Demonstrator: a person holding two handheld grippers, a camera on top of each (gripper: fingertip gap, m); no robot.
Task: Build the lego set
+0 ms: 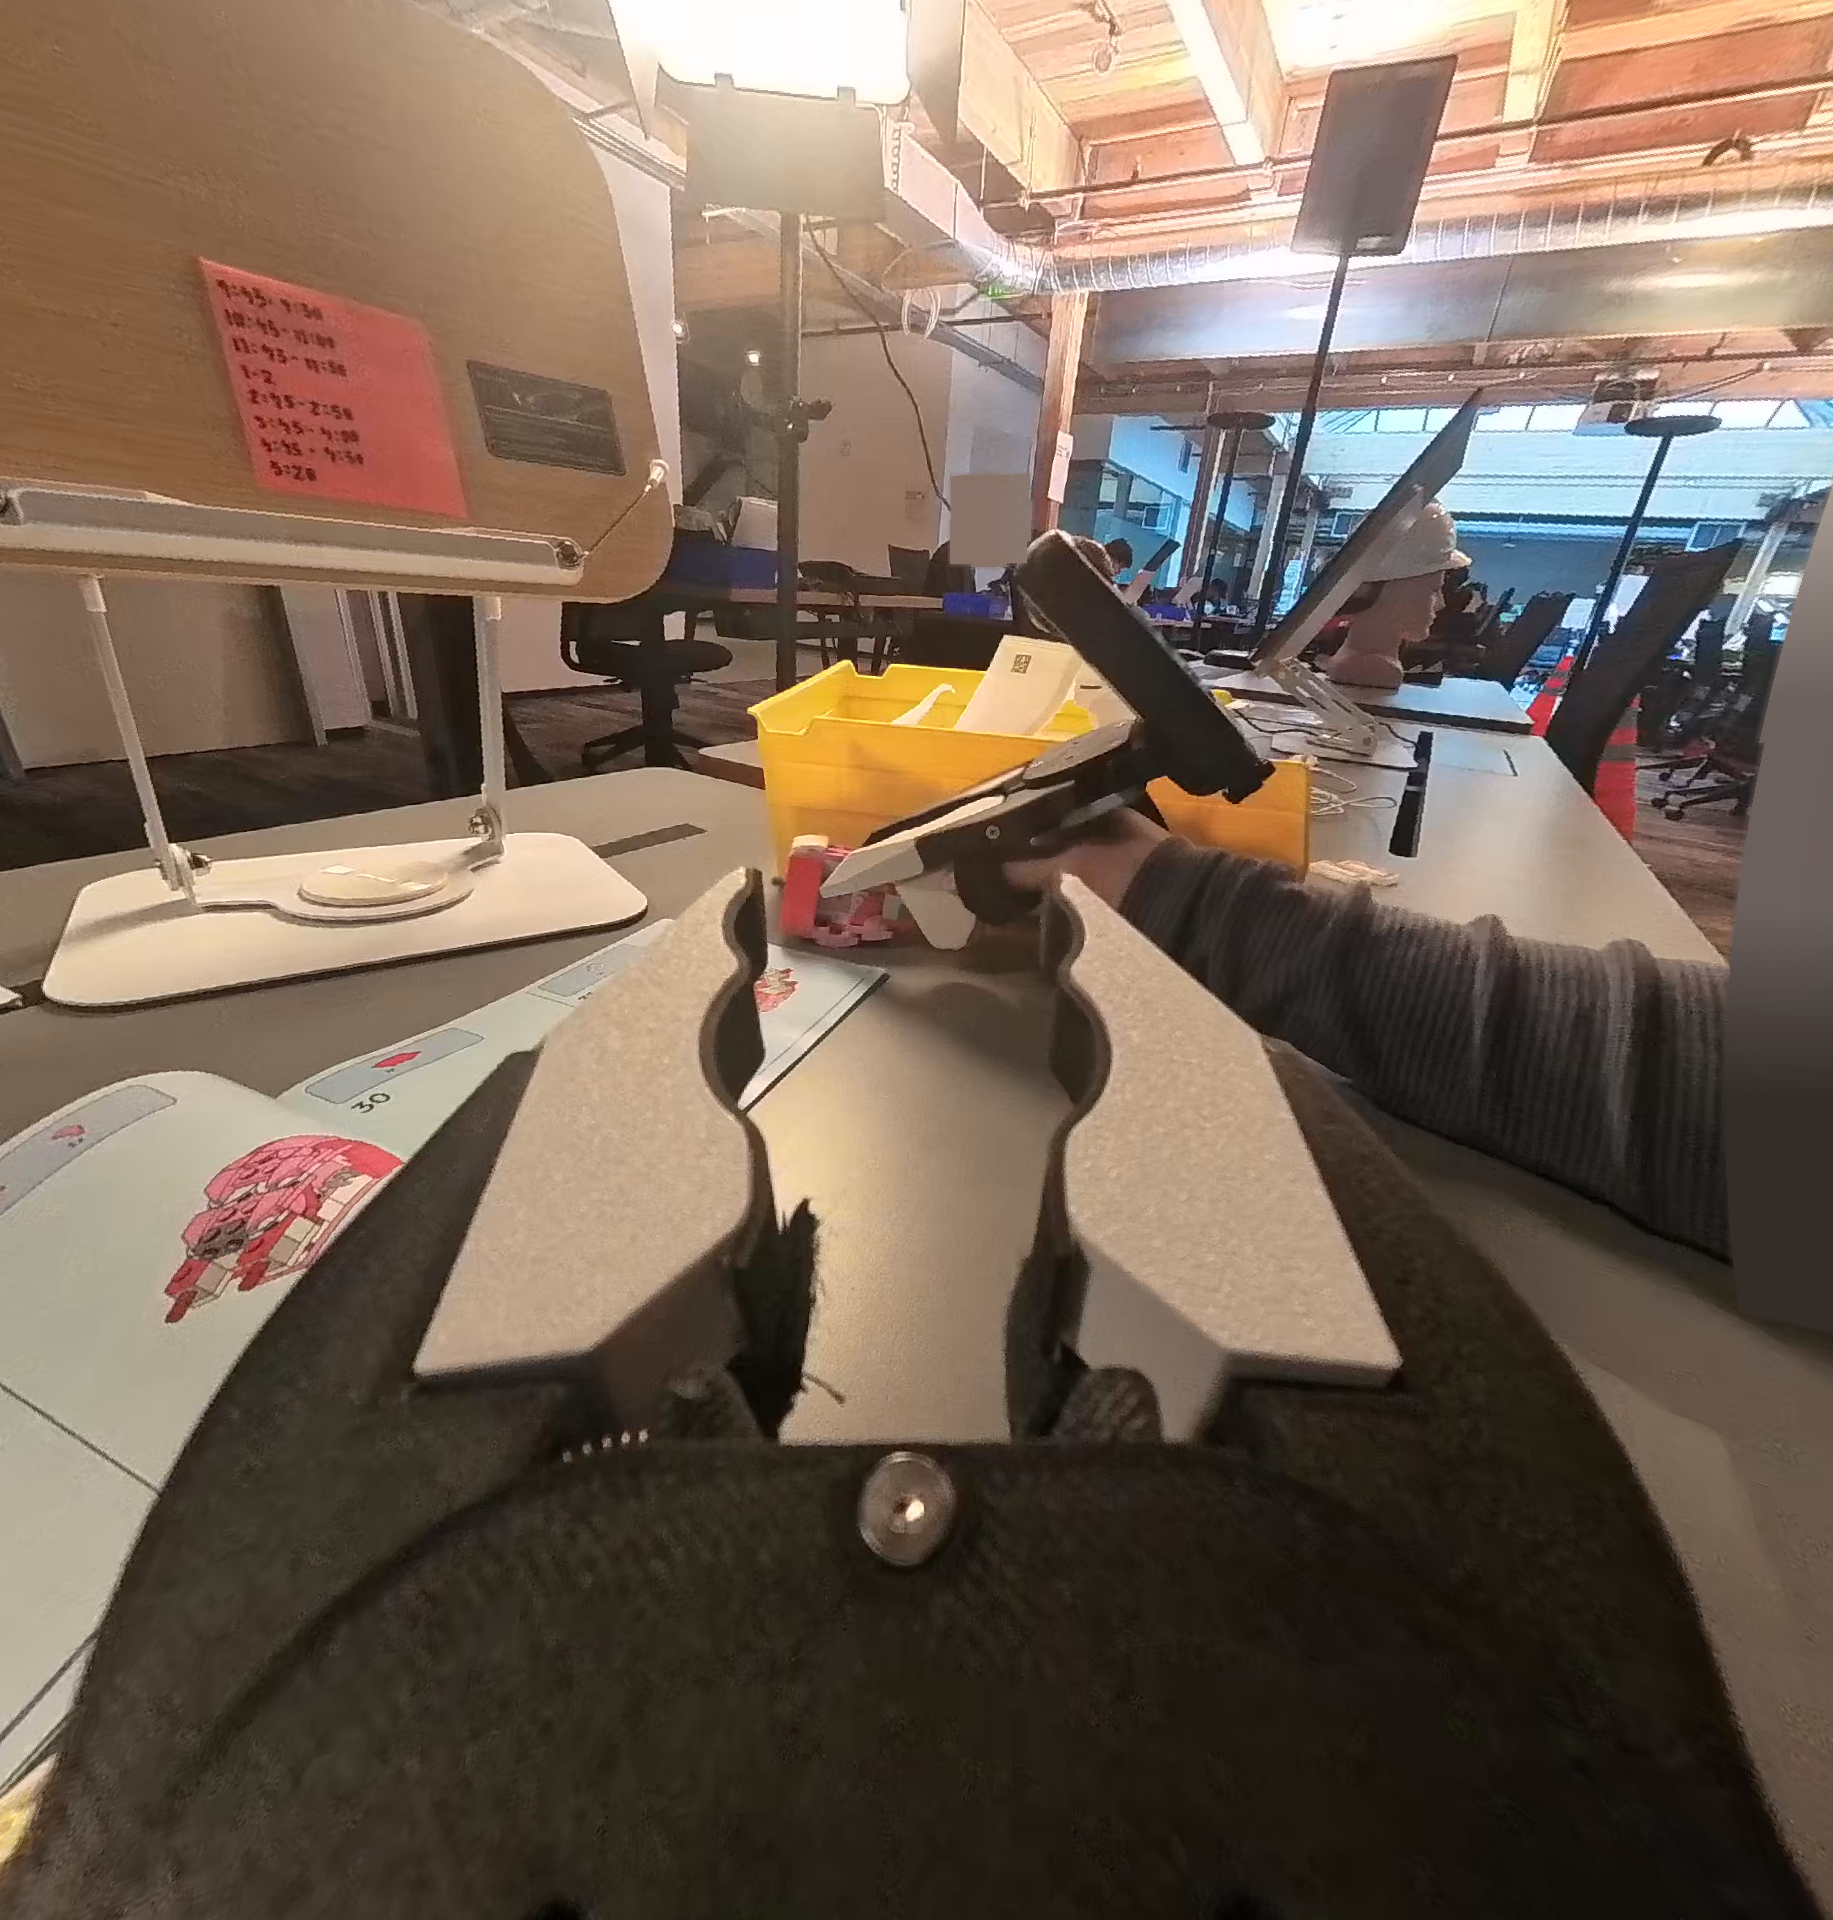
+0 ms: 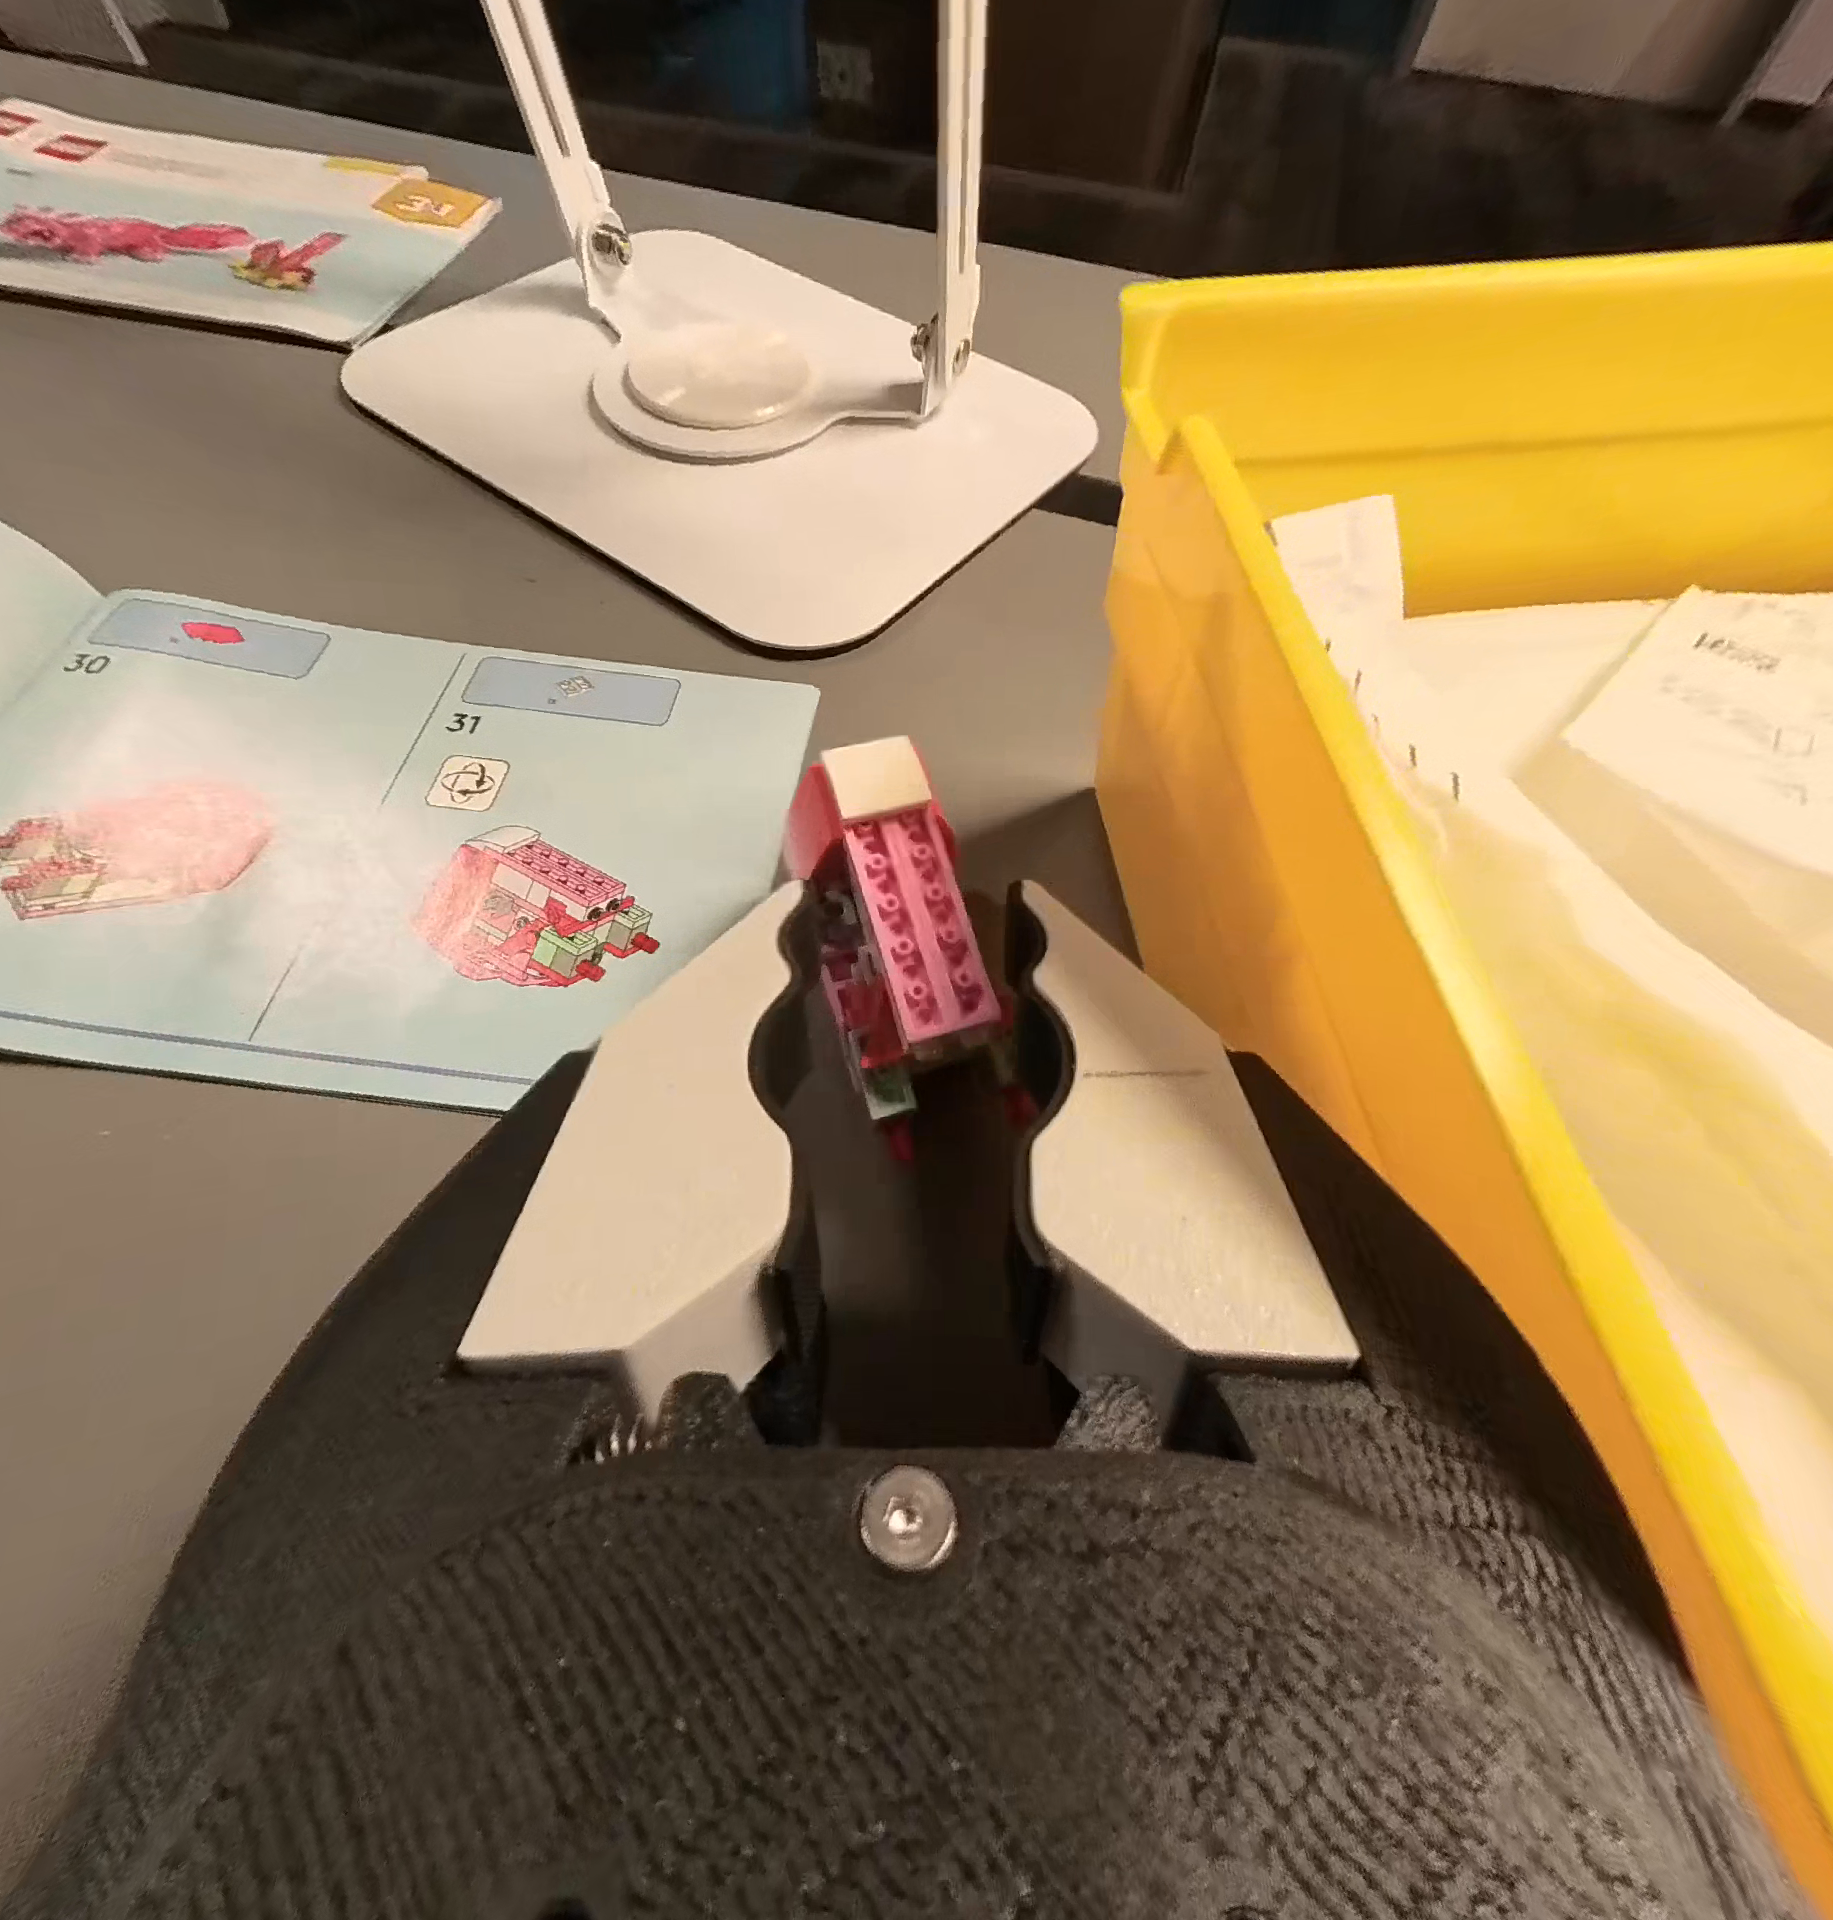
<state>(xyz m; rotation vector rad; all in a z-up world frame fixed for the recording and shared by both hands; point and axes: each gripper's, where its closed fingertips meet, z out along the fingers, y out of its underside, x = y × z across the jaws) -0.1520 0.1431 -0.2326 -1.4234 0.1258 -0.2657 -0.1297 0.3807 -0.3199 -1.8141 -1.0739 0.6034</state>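
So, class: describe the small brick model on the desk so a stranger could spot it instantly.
Find the big yellow bin on the grey desk. Just left of it, beside the open instruction booklet, sits the brick model, between the right tongs. It alone is pink and red, capped with a white tile.

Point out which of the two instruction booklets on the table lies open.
The nearer booklet, lying beside the pink brick model, is open at a blue two-step spread. The other booklet, past the white stand base, is closed, cover up.
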